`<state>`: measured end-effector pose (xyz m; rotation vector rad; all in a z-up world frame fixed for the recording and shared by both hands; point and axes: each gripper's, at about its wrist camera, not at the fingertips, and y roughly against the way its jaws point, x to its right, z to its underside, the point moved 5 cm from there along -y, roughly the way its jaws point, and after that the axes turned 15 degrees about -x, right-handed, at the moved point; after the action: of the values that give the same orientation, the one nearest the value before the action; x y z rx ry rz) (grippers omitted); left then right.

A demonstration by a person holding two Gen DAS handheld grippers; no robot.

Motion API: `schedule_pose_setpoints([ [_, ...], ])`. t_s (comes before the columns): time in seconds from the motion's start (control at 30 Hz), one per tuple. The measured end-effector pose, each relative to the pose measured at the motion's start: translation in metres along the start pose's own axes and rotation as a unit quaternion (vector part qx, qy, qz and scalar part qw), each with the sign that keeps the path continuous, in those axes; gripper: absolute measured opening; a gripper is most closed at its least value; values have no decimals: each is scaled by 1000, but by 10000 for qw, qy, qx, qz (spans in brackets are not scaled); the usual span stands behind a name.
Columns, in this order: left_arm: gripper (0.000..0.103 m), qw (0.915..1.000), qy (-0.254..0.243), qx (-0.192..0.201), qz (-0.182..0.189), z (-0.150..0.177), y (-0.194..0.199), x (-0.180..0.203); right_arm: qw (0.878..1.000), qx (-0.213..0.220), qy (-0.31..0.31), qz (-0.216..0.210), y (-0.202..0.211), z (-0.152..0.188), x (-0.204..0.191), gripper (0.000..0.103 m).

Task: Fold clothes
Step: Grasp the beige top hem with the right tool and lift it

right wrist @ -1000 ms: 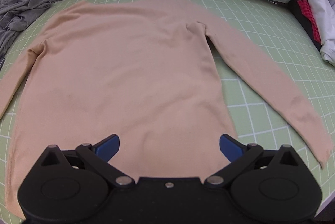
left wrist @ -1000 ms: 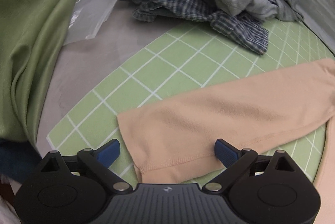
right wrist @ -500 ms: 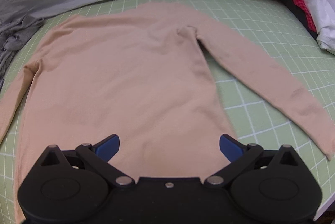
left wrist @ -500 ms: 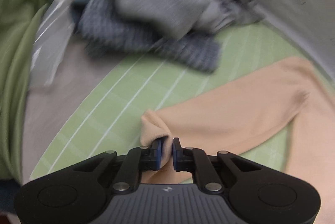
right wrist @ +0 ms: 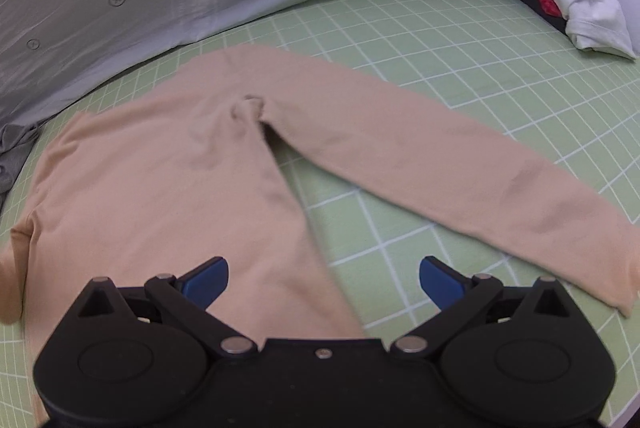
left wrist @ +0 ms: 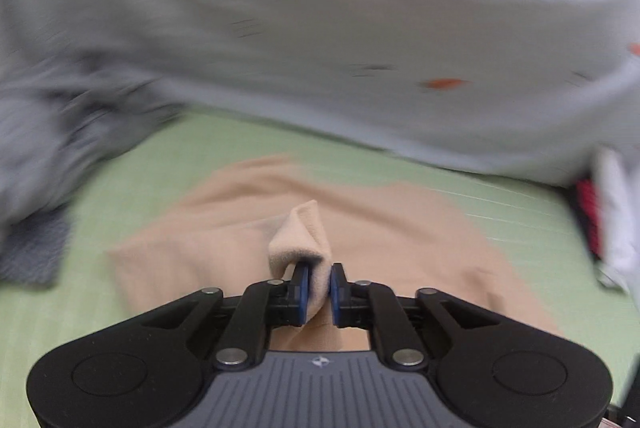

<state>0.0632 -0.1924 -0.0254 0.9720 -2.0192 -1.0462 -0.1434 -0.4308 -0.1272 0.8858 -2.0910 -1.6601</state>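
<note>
The left hand-held gripper [left wrist: 316,286] pinches the sleeve end of the soft, floppy peach long-sleeved shirt [right wrist: 168,180], while the right hand-held gripper [right wrist: 324,278] hangs spread wide above its hem, a good spot to grab.

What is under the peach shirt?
The peach long-sleeved shirt lies flat on a green grid mat, which shows all around it. Whatever is beneath the shirt's middle is covered. The left gripper pinches its sleeve cuff.
</note>
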Motion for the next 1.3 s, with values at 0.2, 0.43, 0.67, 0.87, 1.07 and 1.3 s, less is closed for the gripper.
schedule_pose_setpoints([
  [0.2,90,9963,-329,-218,-761,16,-13,12,9999,105,26,15,1,0,3,103],
  [0.43,91,9715,646,-1153,-1968,50,-32,-75,9965,223,756,-281,-4,-2,-53,102],
  [0.67,93,9658,1120,-1289,-1951,68,-28,-122,9900,47,1285,-572,-28,-6,-115,81],
  [0.87,93,9672,1101,-1355,-1848,67,-35,-131,9839,-146,1695,-555,-49,-4,-151,62],
  [1.07,93,9670,941,-1499,-1831,64,-49,-135,9774,-166,2067,-398,-53,-3,-161,35],
  [1.3,94,9674,845,-1591,-1780,54,-58,-126,9772,-188,2000,-687,-42,-14,-152,5],
])
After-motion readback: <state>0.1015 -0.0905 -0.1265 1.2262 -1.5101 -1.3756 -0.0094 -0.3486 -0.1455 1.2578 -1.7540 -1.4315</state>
